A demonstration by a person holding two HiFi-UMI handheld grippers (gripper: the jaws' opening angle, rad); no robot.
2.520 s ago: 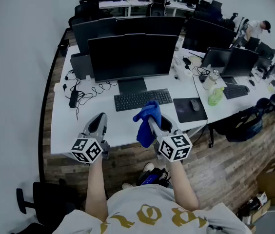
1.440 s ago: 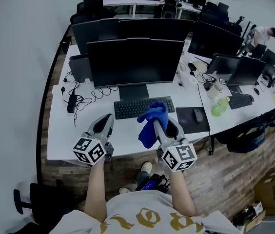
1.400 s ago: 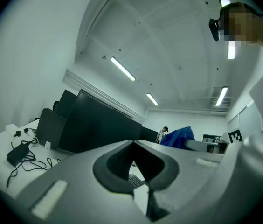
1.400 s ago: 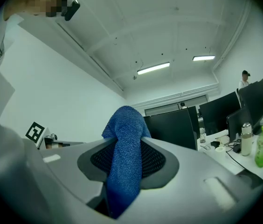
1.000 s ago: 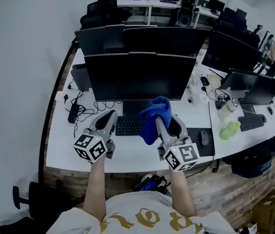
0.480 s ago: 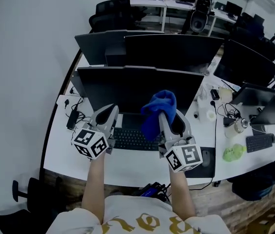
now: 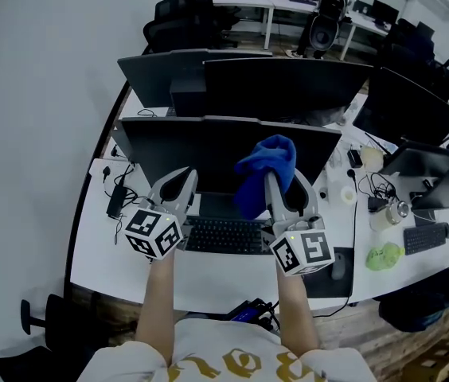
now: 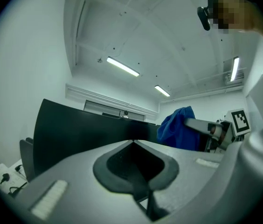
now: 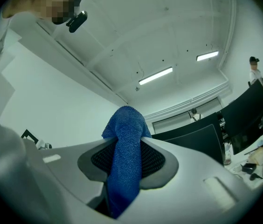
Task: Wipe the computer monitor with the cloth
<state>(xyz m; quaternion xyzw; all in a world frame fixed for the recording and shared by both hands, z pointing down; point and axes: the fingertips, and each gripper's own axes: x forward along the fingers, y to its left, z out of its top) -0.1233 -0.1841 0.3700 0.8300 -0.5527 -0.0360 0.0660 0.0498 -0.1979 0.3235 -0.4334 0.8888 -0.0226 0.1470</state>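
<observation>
- My right gripper point(image 7: 279, 188) is clamped on the blue cloth point(image 7: 266, 164). Its own view shows the cloth pinched between the two jaws, with a bunched head standing above the tips and a tail hanging down below them.
- My left gripper point(image 7: 178, 181) is clenched on nothing. Its jaws meet in its own view, and only the dark screen lies beyond them.
- The monitor point(image 7: 208, 146) stands upright at the back of the white tabletop point(image 7: 101, 249), with the keyboard point(image 7: 224, 235) just in front of its foot. More dark screens stand behind it and off to the right.
- From the head view the cloth sits in front of the right half of the screen, near its upper edge. I cannot tell whether it is touching the glass.
- I judge the cloth to be light, soft and limp, with a looped pile that should drag on the screen and not skid. It will fold wherever it is pushed, so only the wad beyond the jaw tips can do the wiping.
- The hold looks right to me: mid-cloth, with padding ahead of the hard jaws. A grip nearer the edge would let the cloth flop away from the glass.
- The screen is the fragile thing here. It is stiff but easy to mark, and it stands on a narrow foot, so I would press lightly and keep the jaw tips off the panel. The free left gripper could steady the frame if it rocks.
</observation>
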